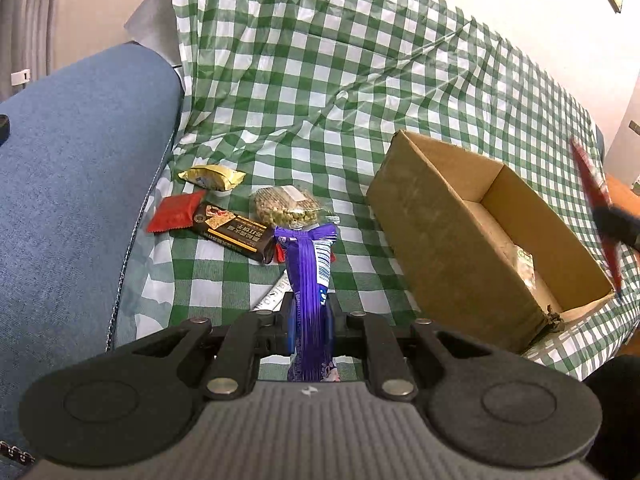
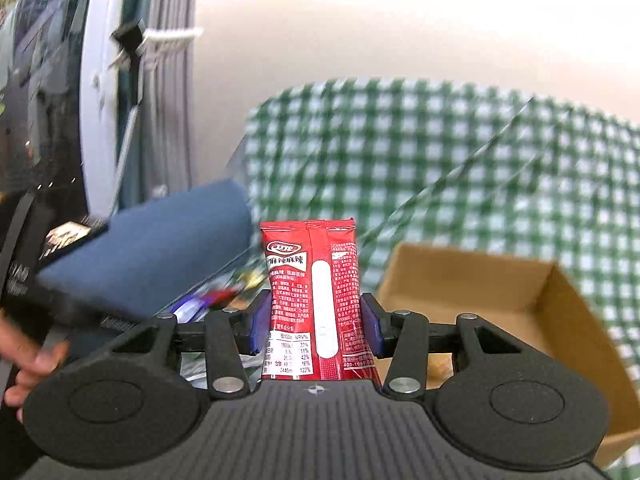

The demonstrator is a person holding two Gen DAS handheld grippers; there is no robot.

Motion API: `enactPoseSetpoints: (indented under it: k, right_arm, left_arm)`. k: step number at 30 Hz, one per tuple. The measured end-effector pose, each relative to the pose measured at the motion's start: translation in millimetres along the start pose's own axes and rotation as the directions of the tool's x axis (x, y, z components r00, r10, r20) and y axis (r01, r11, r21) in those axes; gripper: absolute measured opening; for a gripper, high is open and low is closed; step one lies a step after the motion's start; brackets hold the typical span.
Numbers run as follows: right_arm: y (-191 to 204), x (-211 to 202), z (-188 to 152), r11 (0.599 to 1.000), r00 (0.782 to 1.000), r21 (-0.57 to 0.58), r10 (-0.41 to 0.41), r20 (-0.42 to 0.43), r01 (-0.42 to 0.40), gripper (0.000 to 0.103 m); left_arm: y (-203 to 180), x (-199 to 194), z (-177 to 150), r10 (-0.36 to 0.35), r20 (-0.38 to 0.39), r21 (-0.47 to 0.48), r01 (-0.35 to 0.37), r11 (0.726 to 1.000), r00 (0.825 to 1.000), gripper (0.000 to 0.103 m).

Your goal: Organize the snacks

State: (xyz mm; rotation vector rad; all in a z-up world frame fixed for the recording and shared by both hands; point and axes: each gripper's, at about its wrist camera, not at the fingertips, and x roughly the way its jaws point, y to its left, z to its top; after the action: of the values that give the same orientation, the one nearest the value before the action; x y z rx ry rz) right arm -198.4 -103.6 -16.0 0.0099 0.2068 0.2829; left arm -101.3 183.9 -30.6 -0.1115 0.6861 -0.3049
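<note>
Left tool [image 1: 310,320] clenches a purple packet [image 1: 310,272] — right tool [image 2: 316,324] clenches a red packet [image 2: 316,300] upright.

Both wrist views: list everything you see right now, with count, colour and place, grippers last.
Cardboard box: 1, brown, open, right on the cloth.
Checked cloth: 1, green-white, under everything.
Purple packet: 1, in left gripper.
Red packet: 1, in right gripper.
Loose snacks: yellow packet, small red packet, dark bar, green-pea bag, left of box.
Blue cushion: 1, far left.
Left gripper: shut.
Right gripper: shut.
</note>
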Motion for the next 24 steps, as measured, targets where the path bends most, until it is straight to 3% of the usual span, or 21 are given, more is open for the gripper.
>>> enactPoseSetpoints:
  k: [7,10,16,24]
  right_arm:
    - [-70,-10,-4,0.992,0.99,0.026,-0.128,0.063,0.126,0.049]
    - [-95,-13,-14,0.98,0.984,0.124,-0.165,0.063,0.156,0.048]
    - [-106,-20,-19,0.973,0.977,0.17,-0.177,0.119,0.155,0.048]
    - [-127,-14,-22,0.941,0.963,0.26,-0.249,0.106,0.215,0.048]
  left_arm:
    - [-5,-4,-2,0.008,0.028,0.023,-0.009,1.0,1.0,0.015]
    - [-9,-4,-1,0.021,0.035,0.042,-0.022,0.999,0.999,0.015]
    - [-18,-7,4,0.033,0.052,0.067,-0.036,0.997,0.998,0.015]
    - [-56,-13,20,0.009,0.076,0.038,-0.012,0.999,0.997,0.015]
